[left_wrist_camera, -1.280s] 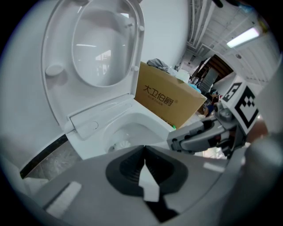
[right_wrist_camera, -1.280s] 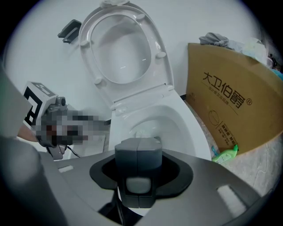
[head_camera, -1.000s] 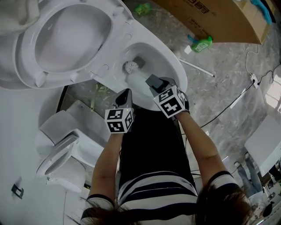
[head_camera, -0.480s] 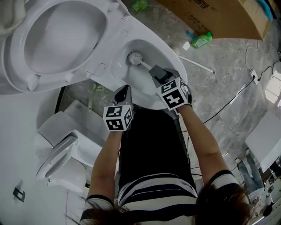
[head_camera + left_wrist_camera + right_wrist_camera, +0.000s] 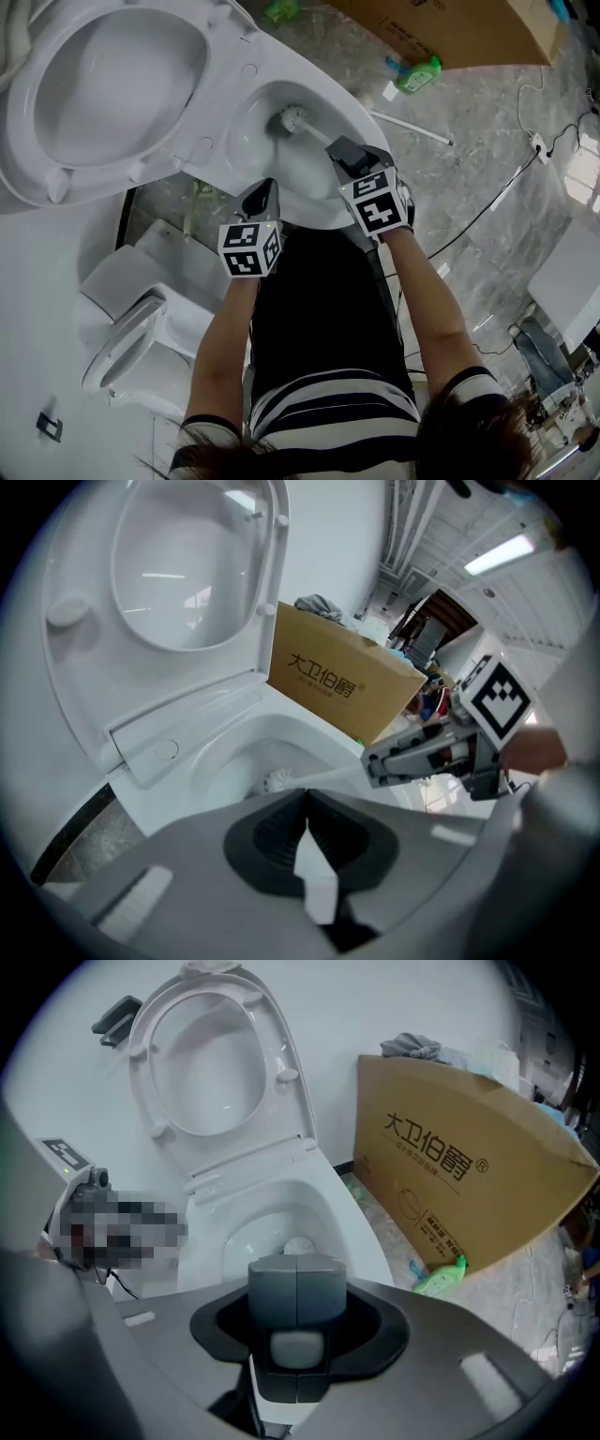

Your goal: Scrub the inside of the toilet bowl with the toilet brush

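The right tool point(image 5: 343, 152) clamped the brush point(image 5: 292, 117) handle, its long axis running away to the head inside the bowl point(image 5: 246, 141), while the left tool point(image 5: 262, 198), closed and empty, hung by the near rim.

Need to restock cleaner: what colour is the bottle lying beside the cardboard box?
The plastic bottle is light green, clearest in the right gripper view.
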Tool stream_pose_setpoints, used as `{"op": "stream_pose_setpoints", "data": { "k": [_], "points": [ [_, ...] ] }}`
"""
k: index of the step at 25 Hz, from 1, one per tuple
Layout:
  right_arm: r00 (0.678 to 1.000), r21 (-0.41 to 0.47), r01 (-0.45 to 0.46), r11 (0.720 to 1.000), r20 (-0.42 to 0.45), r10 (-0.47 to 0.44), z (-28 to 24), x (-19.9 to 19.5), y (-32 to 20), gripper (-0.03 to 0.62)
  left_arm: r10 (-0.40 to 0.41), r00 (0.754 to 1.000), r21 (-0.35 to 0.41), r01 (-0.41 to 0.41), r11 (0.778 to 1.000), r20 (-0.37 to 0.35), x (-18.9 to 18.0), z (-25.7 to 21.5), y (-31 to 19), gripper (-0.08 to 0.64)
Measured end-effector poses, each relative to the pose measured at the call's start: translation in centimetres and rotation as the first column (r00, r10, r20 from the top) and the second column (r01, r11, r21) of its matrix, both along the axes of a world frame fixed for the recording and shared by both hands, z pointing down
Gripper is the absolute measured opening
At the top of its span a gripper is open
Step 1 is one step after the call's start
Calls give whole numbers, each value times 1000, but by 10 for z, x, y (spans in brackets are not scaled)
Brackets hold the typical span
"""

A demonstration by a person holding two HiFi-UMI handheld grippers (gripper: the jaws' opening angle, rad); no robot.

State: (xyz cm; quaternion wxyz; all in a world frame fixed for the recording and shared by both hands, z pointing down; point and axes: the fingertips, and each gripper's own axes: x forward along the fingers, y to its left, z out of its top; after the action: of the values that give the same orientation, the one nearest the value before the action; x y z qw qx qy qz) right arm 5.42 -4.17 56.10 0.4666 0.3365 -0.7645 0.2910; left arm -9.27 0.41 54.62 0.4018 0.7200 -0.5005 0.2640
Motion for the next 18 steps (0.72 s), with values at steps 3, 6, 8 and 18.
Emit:
{"op": "stream_pose_setpoints", "data": {
  "k": [3, 6, 8, 18],
  "points": [
    [999, -7, -33, 999, -11, 33, -3, 12, 8, 178, 14, 1000, 2, -14, 1000, 0, 6, -1, 1, 0],
    [998, -13, -53, 999, -25, 53, -7, 23, 17, 176, 26, 1000, 0, -26, 1000, 4, 10, -2, 3, 0],
    [998, -18, -58, 998, -35, 58, -10, 29, 23, 176, 32, 999, -1, -32, 999, 5, 12, -3, 4, 0],
    [996, -51, -53, 997, -78, 49, -13, 51, 63, 176, 52, 999, -3, -52, 999, 6, 18, -7, 18, 0]
  ]
}}
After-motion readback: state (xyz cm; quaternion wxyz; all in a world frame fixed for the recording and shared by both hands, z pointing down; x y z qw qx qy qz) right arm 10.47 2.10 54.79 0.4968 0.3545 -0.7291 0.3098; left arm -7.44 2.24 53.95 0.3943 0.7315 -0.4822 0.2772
